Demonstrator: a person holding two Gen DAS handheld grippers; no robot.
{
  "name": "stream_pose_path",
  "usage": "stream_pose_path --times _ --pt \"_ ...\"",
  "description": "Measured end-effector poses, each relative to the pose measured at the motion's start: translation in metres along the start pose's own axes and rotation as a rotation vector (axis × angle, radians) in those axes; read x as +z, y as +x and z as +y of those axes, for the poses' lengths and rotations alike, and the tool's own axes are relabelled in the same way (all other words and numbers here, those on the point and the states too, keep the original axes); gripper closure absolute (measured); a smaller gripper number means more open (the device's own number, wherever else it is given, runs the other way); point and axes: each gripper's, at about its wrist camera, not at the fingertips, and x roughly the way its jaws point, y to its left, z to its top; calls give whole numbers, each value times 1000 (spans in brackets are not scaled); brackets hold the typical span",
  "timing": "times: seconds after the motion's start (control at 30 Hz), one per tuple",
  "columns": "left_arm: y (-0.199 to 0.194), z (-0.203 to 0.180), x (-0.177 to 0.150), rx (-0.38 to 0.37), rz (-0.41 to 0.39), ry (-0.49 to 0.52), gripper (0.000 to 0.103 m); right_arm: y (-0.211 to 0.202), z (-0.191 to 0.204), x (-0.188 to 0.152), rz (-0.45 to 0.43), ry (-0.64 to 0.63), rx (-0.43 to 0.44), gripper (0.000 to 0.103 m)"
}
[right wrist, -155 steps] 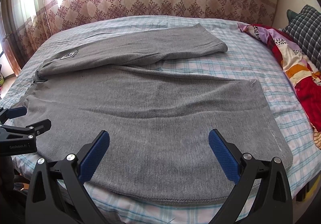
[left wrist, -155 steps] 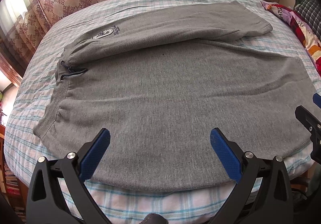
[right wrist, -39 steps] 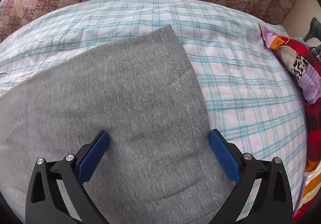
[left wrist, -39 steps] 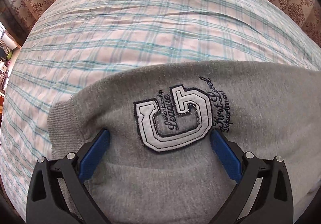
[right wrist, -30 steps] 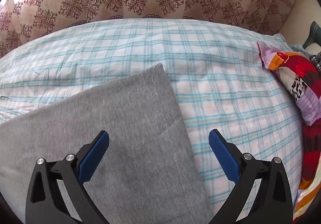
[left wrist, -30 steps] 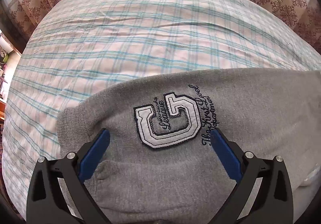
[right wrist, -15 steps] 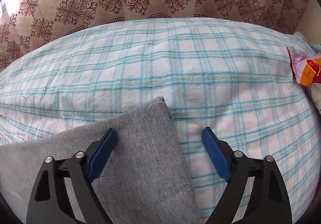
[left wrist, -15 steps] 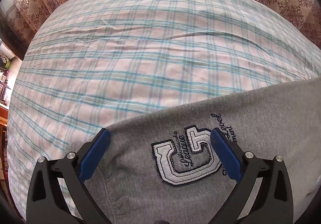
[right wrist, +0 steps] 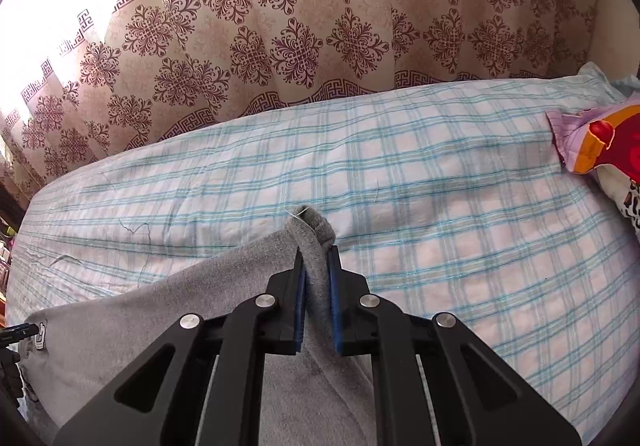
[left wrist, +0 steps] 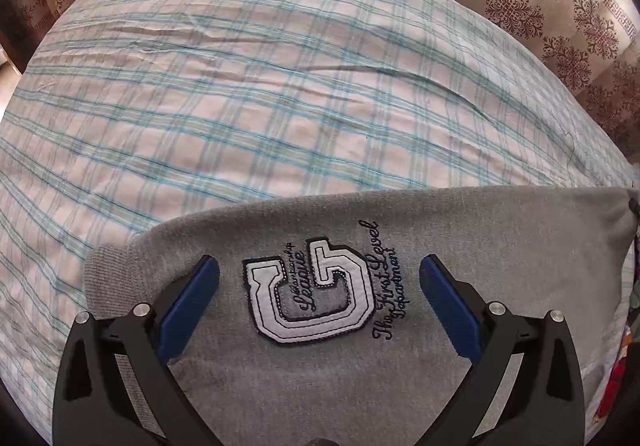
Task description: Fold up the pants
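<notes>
The grey sweatpants (left wrist: 500, 258) lie on the plaid bed sheet (left wrist: 260, 106). In the left wrist view their waist end shows, with a white letter patch (left wrist: 308, 298) and a ribbed waistband corner (left wrist: 108, 266). My left gripper (left wrist: 319, 288) is open, its blue pads on either side of the patch, just above the cloth. In the right wrist view my right gripper (right wrist: 316, 296) is shut on the far leg's hem corner (right wrist: 314, 230), which bunches up between the pads. The leg (right wrist: 160, 310) runs left toward the waist.
A patterned curtain (right wrist: 280, 26) hangs behind the bed. A red, orange and purple blanket (right wrist: 600, 142) lies at the right edge of the bed. Bare plaid sheet (right wrist: 460, 206) stretches beyond and right of the hem.
My right gripper has closed on the leg's hem corner; half a second ago it was open around it. My left gripper has shifted so the patch sits between its pads.
</notes>
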Motion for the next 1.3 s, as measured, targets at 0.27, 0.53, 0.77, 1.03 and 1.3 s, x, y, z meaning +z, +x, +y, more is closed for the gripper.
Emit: stream_pose_path --times 0.27,0.53,0.77,1.03,1.3 --pt "-8 1 -4 -67 13 -92 2 -71 3 -42 -76 -51 46 94" --pt "-14 13 -12 -145 34 -204 2 -107 -16 -123 -39 18 64 94" --pt "-3 11 -7 -145 58 -257 2 -114 -36 -181 21 74 -11 99" --pt "1 8 -7 -105 62 -262 2 -113 -64 -192 97 282 35 92" --pt "0 10 -15 -109 64 -243 2 -99 -36 -176 88 328 116 52"
